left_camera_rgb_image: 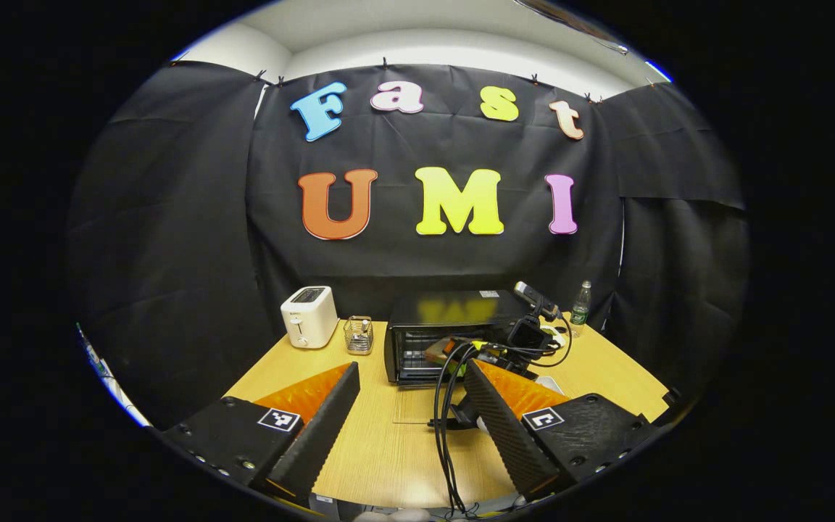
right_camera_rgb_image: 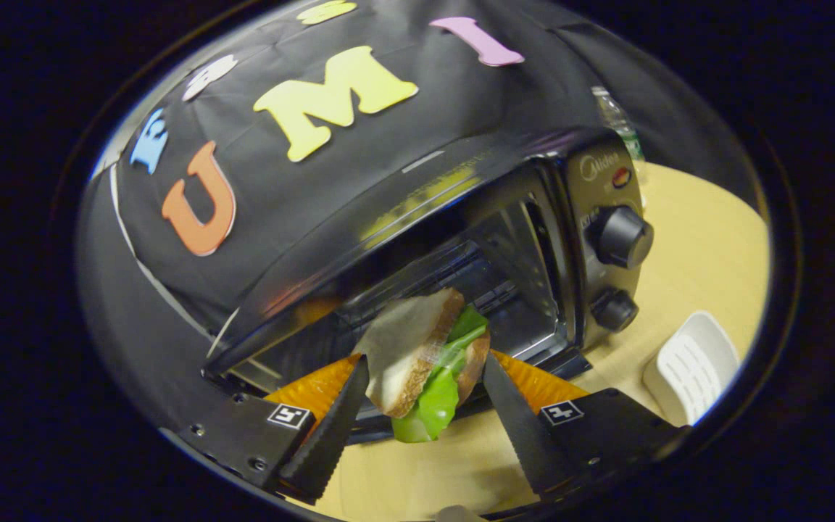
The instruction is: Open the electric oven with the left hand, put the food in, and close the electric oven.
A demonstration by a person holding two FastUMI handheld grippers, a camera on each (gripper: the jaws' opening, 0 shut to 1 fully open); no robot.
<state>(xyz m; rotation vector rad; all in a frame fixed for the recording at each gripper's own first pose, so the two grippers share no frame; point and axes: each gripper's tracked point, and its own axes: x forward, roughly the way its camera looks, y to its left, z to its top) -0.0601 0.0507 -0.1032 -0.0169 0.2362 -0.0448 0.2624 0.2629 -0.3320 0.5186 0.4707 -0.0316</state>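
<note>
Right gripper (right_camera_rgb_image: 417, 406) fingers clamp a sandwich (right_camera_rgb_image: 421, 355) just before the open oven (right_camera_rgb_image: 533, 217), at 12 o'clock. Left gripper (left_camera_rgb_image: 406, 402) fingers are spread apart, holding nothing, above the desk (left_camera_rgb_image: 381, 449), oven at 12 o'clock.

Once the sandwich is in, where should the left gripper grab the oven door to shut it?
Grip the door by its free front edge, mid-width, bringing the left gripper in low from the front. It lies folded flat before the oven, hinged at the far side, so that edge faces you. Handle not discernible.
</note>
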